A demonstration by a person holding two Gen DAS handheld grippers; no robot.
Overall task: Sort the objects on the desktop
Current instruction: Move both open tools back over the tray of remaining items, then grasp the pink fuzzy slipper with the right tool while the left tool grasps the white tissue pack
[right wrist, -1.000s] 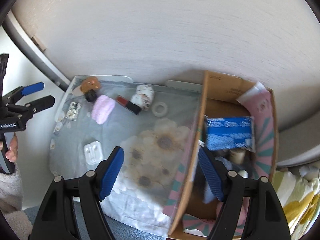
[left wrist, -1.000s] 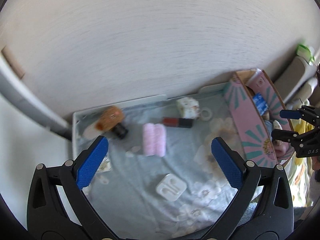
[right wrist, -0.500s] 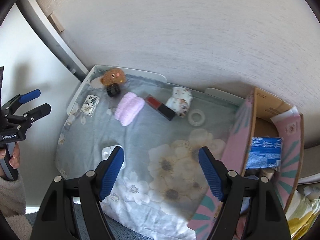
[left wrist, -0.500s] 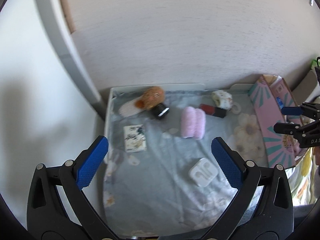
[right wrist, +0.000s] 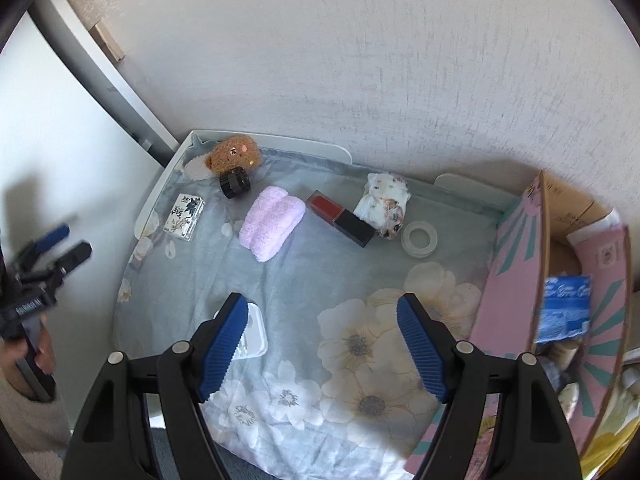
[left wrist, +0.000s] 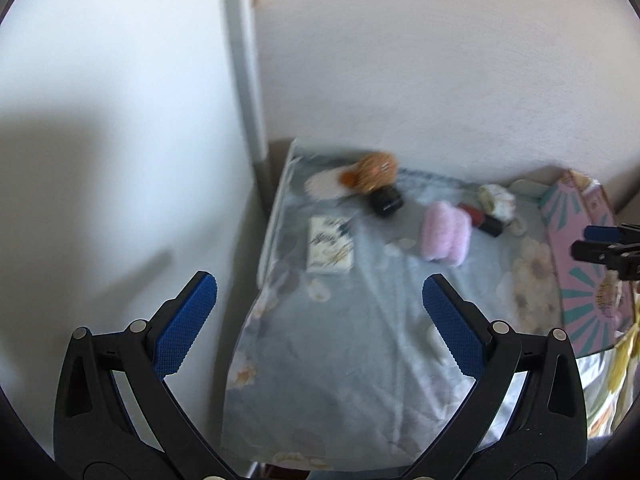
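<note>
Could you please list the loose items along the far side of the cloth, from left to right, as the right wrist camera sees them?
White patterned box → black cap → pink towel → red lipstick → crumpled wrapper → tape ring → pink cardboard box.

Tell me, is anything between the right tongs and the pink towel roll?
Nothing visible. The right tongs hang open above bare floral cloth, and the pink towel roll lies beyond with only cloth between.

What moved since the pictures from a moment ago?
Only the hand-held grippers moved. The left hand-held gripper swung left toward the table's edge; the right hand-held gripper drifted left, away from the pink box. Nothing was grabbed or dropped. The pink towel, lipstick and other items stayed put.
</note>
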